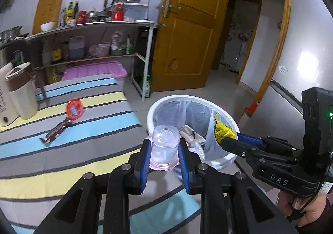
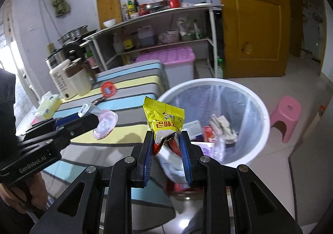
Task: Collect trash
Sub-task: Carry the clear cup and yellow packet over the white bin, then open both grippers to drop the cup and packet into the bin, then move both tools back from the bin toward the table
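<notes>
Fingers pinched — left gripper point(image 1: 164, 150) on clear cup point(image 1: 165, 142), right gripper point(image 2: 166, 146) on yellow wrapper point(image 2: 164, 119) — beside bin point(image 2: 258, 100)

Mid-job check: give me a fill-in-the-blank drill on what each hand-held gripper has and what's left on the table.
1. The left hand-held gripper is shut on a clear plastic ____.
2. The right hand-held gripper holds a snack wrapper coloured ____.
3. The white trash bin stands on the ____.
4. A brown wrapper lies on the ____ tablecloth.

Missing words: cup; yellow; floor; striped

"DAS", "GenRobot.AI" on tongs point(image 1: 225, 140)
</notes>
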### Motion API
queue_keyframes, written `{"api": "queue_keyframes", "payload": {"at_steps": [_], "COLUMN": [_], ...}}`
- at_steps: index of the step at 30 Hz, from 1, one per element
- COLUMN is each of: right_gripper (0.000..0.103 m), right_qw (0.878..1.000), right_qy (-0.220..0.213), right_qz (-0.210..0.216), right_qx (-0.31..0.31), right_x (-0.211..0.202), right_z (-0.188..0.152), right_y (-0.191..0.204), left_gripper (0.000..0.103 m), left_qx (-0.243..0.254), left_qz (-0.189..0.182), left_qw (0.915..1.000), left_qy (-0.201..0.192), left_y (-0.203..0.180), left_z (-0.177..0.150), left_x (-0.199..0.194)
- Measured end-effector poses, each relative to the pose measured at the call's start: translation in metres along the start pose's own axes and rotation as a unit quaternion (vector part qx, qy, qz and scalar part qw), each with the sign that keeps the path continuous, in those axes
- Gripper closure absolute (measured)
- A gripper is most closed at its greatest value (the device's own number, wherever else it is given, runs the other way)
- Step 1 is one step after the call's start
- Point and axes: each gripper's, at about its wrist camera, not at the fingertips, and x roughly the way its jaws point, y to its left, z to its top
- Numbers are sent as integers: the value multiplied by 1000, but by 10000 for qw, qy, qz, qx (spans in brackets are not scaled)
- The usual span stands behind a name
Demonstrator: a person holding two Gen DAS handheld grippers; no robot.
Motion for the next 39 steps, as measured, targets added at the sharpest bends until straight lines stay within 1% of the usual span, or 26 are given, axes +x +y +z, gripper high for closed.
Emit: {"api": "queue_keyframes", "payload": {"at_steps": [10, 20, 25, 28, 29, 30, 35, 39], "right_gripper": [76, 76, 74, 70, 65, 64, 64, 64], "right_qw": [9990, 9975, 9973, 9973, 9974, 9975, 9978, 9982], "right_qy": [172, 380, 400, 369, 354, 341, 282, 209], "right_qz": [-358, -509, -509, -526, -526, -521, -514, -491], "right_qx": [198, 300, 359, 353, 348, 347, 324, 275], "right_x": [14, 36, 40, 40, 39, 39, 33, 25], "right_z": [-2, 2, 3, 4, 4, 4, 5, 6], "right_y": [-36, -58, -64, -64, -64, -64, -58, -50], "left_gripper": [76, 75, 75, 72, 71, 70, 69, 69], "left_qx": [135, 205, 150, 95, 82, 70, -1, -60], "left_qz": [-365, -515, -623, -677, -689, -689, -689, -618], "left_qw": [9991, 9974, 9962, 9958, 9957, 9957, 9962, 9972], "left_qy": [192, 458, 589, 616, 614, 608, 525, 405], "left_y": [-19, -31, -31, -29, -29, -27, -22, -15], "left_z": [17, 23, 24, 23, 23, 23, 24, 22], "left_x": [45, 85, 99, 100, 100, 99, 90, 75]}}
